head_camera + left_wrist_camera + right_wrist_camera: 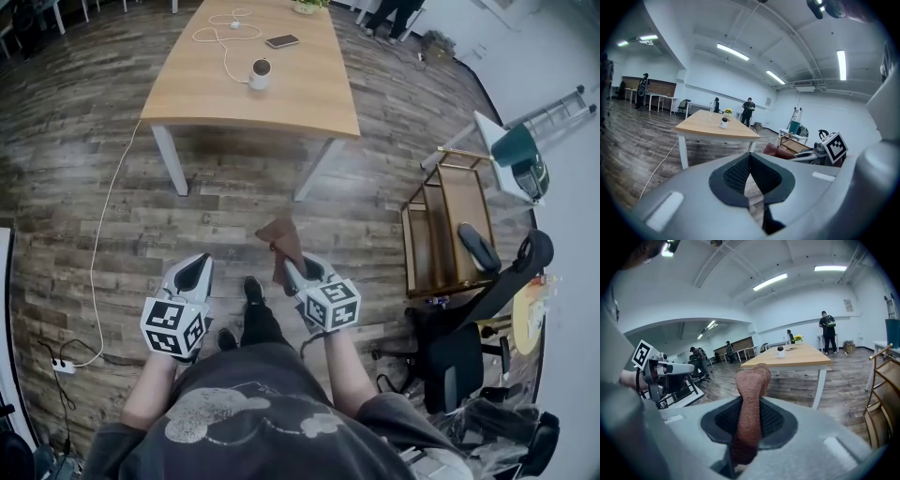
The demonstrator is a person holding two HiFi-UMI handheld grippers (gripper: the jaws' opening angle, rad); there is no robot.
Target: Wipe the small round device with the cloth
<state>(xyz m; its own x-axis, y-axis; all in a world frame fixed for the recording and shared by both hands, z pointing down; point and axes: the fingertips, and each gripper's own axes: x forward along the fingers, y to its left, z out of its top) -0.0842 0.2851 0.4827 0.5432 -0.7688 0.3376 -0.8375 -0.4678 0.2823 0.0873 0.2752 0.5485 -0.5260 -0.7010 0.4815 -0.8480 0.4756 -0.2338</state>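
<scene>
A small round white device [260,74] with a dark top stands on the wooden table [309,94] far ahead; it also shows small as the device [724,122] and the device [780,351] in the gripper views. My right gripper [292,272] is shut on a brown cloth [281,242], which sticks up between the pads as the cloth [751,401]. My left gripper [194,273] is shut with nothing in it, its pads meeting at the left gripper [750,176]. Both are held low over the floor, well short of the table.
A phone [282,41] and a white cable [221,37] lie on the table; the cable drops to a power strip [63,366] on the floor. A wooden cart [450,230] and a black chair [469,337] stand at the right. People stand far off.
</scene>
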